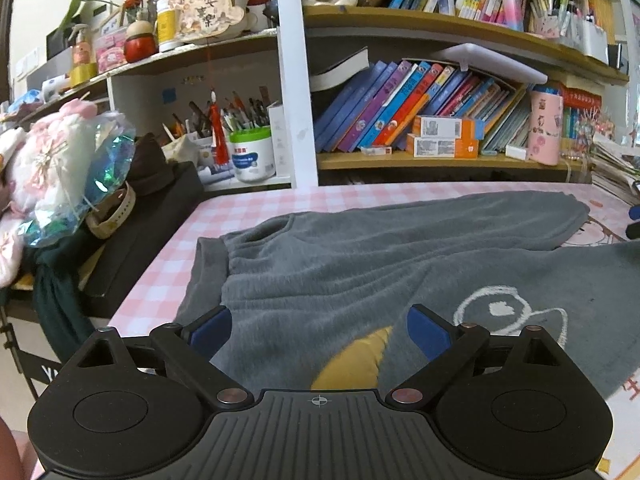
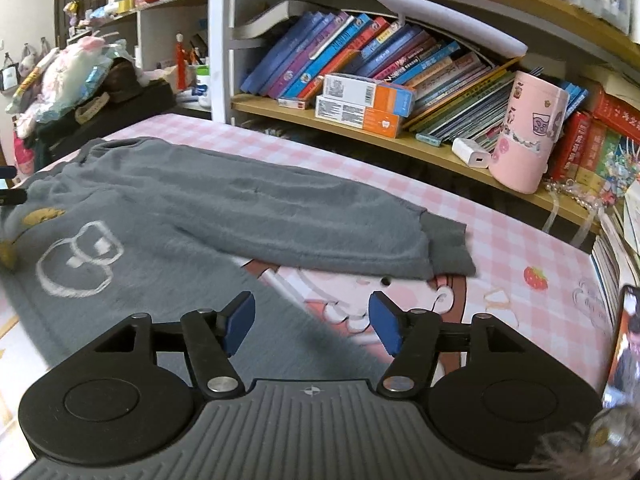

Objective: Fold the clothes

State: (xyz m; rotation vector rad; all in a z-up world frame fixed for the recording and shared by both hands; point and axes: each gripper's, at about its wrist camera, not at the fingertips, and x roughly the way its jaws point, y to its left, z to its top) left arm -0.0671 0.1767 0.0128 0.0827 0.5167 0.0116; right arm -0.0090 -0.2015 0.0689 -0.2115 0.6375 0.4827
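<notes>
Grey fleece trousers (image 1: 360, 256) lie spread flat on the pink checked table cover (image 1: 240, 208), waistband at the left, both legs running right. A white outline drawing and a yellow patch (image 1: 352, 364) mark the near leg. My left gripper (image 1: 320, 332) is open just above the near leg by the waist, holding nothing. In the right wrist view the trousers (image 2: 240, 208) have the far leg's cuff (image 2: 448, 248) at the right. My right gripper (image 2: 312, 324) is open over the near leg's edge, empty.
A bookshelf (image 1: 440, 160) full of books runs along the table's far edge. A pink cup (image 2: 524, 136) and a white charger (image 2: 472, 158) stand on its lower shelf. Plush toys and bags (image 1: 60, 168) pile at the left. A phone (image 2: 624, 344) lies at the right.
</notes>
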